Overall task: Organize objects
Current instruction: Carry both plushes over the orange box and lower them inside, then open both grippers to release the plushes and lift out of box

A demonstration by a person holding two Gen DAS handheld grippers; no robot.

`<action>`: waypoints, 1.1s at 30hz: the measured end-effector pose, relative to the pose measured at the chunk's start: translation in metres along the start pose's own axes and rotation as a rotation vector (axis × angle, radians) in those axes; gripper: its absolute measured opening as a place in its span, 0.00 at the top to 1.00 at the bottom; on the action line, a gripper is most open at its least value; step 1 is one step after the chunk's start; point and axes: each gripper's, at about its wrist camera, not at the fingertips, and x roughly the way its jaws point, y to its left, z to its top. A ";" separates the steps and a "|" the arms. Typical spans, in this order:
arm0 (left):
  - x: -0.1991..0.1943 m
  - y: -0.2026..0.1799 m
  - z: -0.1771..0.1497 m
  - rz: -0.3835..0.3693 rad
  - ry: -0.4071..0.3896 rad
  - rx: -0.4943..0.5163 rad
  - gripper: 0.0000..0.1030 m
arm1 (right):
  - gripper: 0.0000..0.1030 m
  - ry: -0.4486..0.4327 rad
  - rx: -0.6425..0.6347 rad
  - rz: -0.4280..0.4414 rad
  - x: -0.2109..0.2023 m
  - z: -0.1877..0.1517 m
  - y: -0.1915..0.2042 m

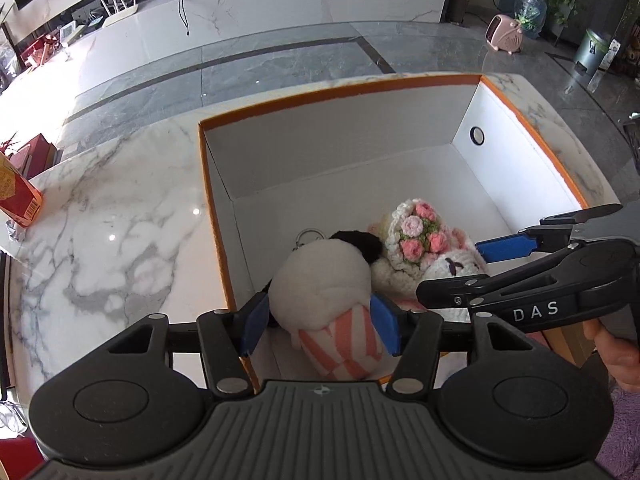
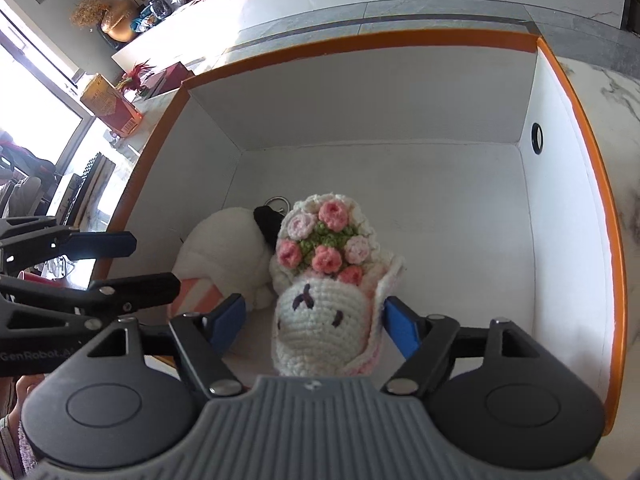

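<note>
Standing over the marble table (image 1: pixel 120 216), I look down into a white box (image 1: pixel 332 144) with an orange rim, its walls rising high on every side and leaving a wide bare floor toward the far right corner, where a small dark ring (image 1: pixel 477 135) is set in the side wall. Both toys lie crowded against the near left corner. The left gripper (image 1: pixel 320 322) hangs over the plush toy (image 1: pixel 320 284), a white body with a black patch and a pink-striped base; its blue pads (image 1: pixel 256 322) flank the striped end, but whether they press on it I cannot tell. The right gripper (image 2: pixel 314 326) is spread wide around the crocheted bunny (image 2: pixel 320 308) with its cap of pink flowers, a clear gap on each side, so it is let go. The bunny leans against the plush, touching it. The two grippers sit close together, each one's fingers reaching into the other's side. A red and orange carton (image 1: pixel 18 196) stands well apart at the table's left edge.
</note>
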 end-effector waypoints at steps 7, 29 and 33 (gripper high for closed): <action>0.016 -0.001 0.007 -0.062 0.023 -0.020 0.67 | 0.44 -0.014 0.028 -0.015 -0.002 0.014 -0.004; 0.033 -0.006 -0.011 -0.020 0.049 0.056 0.82 | 0.61 0.106 0.148 0.095 0.031 0.006 0.000; 0.030 -0.003 -0.012 -0.032 0.047 0.041 0.82 | 0.59 0.102 0.136 0.087 0.031 0.007 0.004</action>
